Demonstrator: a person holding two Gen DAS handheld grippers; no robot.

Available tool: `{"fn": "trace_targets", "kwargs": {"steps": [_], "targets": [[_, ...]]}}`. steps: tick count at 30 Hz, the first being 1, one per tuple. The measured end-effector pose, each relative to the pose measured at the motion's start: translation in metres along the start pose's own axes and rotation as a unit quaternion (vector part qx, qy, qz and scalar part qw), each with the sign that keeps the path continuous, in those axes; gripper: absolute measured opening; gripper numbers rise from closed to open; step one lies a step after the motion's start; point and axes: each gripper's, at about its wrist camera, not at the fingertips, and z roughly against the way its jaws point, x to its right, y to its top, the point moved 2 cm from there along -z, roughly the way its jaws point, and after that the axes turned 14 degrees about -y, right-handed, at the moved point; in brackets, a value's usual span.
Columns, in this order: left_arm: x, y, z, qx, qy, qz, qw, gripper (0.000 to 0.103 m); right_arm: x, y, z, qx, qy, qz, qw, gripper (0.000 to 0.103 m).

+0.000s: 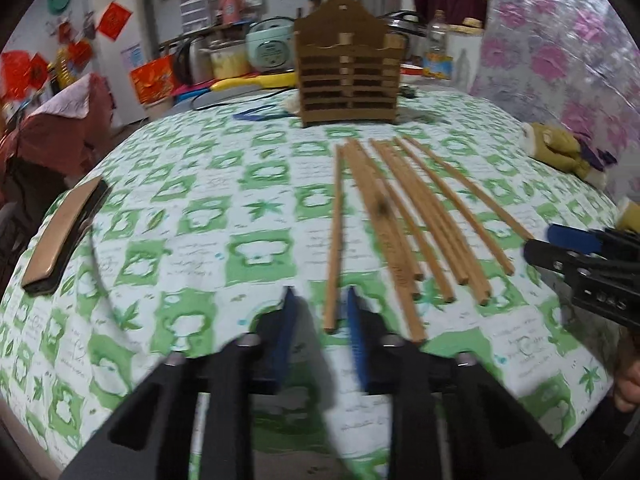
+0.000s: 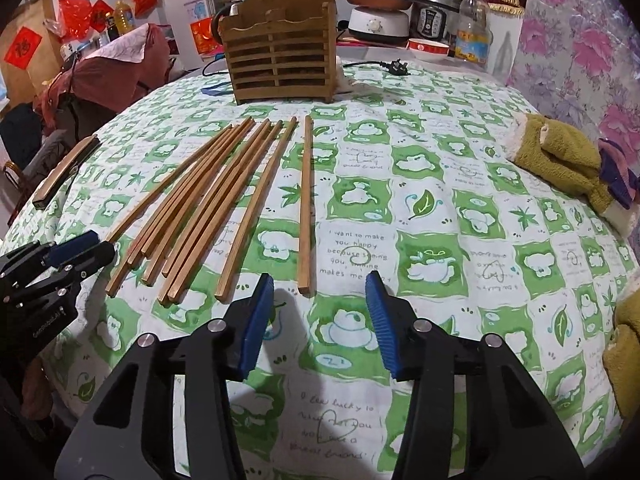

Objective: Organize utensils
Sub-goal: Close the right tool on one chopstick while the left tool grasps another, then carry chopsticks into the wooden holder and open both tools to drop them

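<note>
Chopsticks (image 2: 208, 204) fanned out flat on the green-checked tablecloth (image 2: 440, 208), one loner (image 2: 306, 204) off to the right, wooden holder (image 2: 280, 52) standing well behind them. Probably light, stiff, thin and a bit rolly, so best pinched near the close ends, one at a time. Right gripper (image 2: 318, 308) spread wide, empty, just short of that loner's near end. Left gripper (image 1: 320, 320) parted narrower, straddling the leftmost stick's (image 1: 335, 236) tip, not clamped yet.
</note>
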Motion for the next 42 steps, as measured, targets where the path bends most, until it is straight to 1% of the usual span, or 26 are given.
{"fn": "trace_targets", "kwargs": {"steps": [2,5,6,7,8,9,12,16,20,27,28,34,40,42], "targets": [[0.006,-0.001,-0.001,0.0,-0.001,-0.008,1.0,0.007,0.0,0.0,-0.001,-0.001,0.002,-0.001,1.0,0.043],[0.008,-0.001,-0.002,0.001,-0.002,-0.008,1.0,0.006,-0.001,0.0,-0.004,-0.002,0.007,0.0,1.0,0.033],[0.006,-0.001,-0.002,0.001,-0.007,-0.004,1.0,0.006,-0.001,0.0,-0.004,0.0,0.008,0.001,1.0,0.024],[0.005,0.0,-0.002,0.0,-0.01,0.0,0.9999,0.006,-0.001,0.0,-0.005,0.001,0.012,0.003,1.0,0.021],[0.003,0.0,-0.001,0.0,-0.015,0.005,0.9999,0.006,-0.002,0.0,-0.005,0.003,0.015,0.005,1.0,0.008],[0.001,0.001,0.0,-0.002,-0.02,0.012,0.9997,0.006,-0.003,0.0,-0.004,0.003,0.022,0.007,1.0,0.007],[-0.003,0.007,0.004,-0.003,-0.024,0.026,0.9994,0.005,-0.002,0.0,0.004,0.018,0.017,0.004,1.0,0.007],[-0.007,0.021,0.02,0.014,-0.019,0.028,0.9993,0.005,0.007,0.012,0.03,0.063,0.006,-0.004,0.998,0.007],[-0.003,0.043,0.043,0.041,-0.009,0.014,0.999,0.005,0.018,0.03,0.055,0.097,0.005,-0.016,0.995,0.007],[0.012,0.09,0.084,0.087,-0.006,-0.014,0.9961,0.005,0.033,0.073,0.101,0.148,0.023,-0.03,0.988,0.007],[0.014,0.1,0.09,0.093,-0.009,-0.016,0.9955,0.005,0.034,0.079,0.105,0.152,0.026,-0.031,0.988,0.007],[0.019,0.139,0.106,0.108,-0.016,-0.029,0.9936,0.005,0.042,0.114,0.117,0.164,0.049,-0.038,0.985,0.007],[0.025,0.189,0.106,0.119,-0.025,-0.046,0.9915,0.005,0.04,0.149,0.117,0.178,0.055,-0.036,0.982,0.007],[0.026,0.206,0.105,0.125,-0.027,-0.052,0.9905,0.005,0.038,0.166,0.117,0.187,0.056,-0.038,0.98,0.007]]}}
